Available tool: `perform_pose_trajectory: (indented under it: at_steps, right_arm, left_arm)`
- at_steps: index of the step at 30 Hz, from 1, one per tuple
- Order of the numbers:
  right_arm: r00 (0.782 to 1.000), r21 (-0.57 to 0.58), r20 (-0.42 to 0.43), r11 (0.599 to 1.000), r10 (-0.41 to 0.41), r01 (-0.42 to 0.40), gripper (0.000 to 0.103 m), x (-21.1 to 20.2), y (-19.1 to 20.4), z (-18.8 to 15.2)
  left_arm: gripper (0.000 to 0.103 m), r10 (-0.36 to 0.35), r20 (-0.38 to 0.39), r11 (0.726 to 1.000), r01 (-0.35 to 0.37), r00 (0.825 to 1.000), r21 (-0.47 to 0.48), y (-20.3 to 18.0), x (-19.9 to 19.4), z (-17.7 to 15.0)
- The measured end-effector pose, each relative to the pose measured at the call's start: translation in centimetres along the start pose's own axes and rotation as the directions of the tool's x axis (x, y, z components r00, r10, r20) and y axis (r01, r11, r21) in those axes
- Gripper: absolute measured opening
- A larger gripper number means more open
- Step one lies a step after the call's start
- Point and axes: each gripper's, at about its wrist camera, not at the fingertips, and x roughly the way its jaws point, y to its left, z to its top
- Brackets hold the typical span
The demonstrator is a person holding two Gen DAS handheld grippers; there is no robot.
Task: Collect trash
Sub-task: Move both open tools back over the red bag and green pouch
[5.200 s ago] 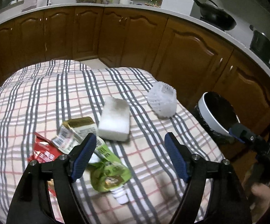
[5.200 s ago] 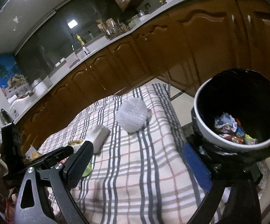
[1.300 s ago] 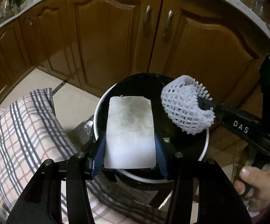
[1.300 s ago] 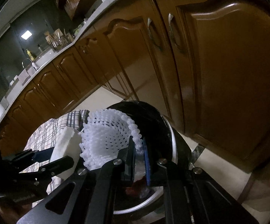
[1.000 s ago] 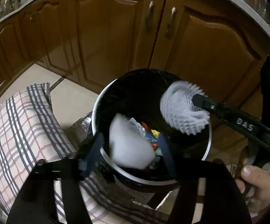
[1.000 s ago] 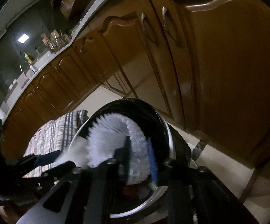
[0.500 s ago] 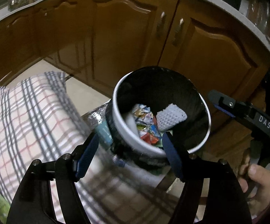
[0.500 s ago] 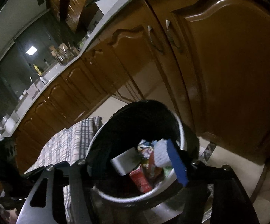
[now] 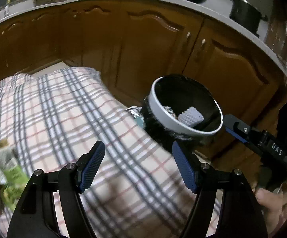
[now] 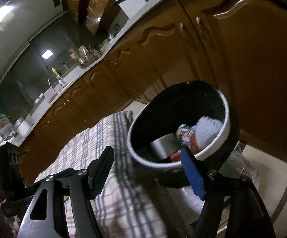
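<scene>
The bin (image 9: 159,111), black inside with a white rim, stands on the floor past the table's right edge. In it lie a white foam net (image 9: 191,117) and coloured wrappers. My left gripper (image 9: 138,158) hangs open and empty over the plaid cloth, short of the bin. A green pouch (image 9: 12,174) and other wrappers lie blurred at the cloth's left edge. In the right wrist view the bin (image 10: 225,125) holds the foam net (image 10: 208,130) and a white block (image 10: 165,144). My right gripper (image 10: 147,166) is before the bin, jaws opening with nothing between them.
Brown cabinet doors (image 9: 153,45) run close behind the bin under a grey counter with a black pot (image 9: 244,13). The plaid-covered table (image 9: 64,103) fills the left. A person's hand (image 9: 270,198) holds the right gripper at the far right.
The white block and the foam net have dropped into the bin. Both grippers have drawn back from over it, and the left view has swung toward the cloth.
</scene>
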Motion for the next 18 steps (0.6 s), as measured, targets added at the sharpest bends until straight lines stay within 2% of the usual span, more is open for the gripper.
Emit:
perform_pose_trajectory:
  at_steps: [18]
  right_arm:
    - [0.992, -0.082, -0.072, 0.990, 0.106, -0.112, 0.072, 0.5, 6.7, -5.0]
  left_arm:
    - [0.072, 0.111, 0.071, 0.985, -0.100, 0.991, -0.142, 7.8, -8.1, -5.3]
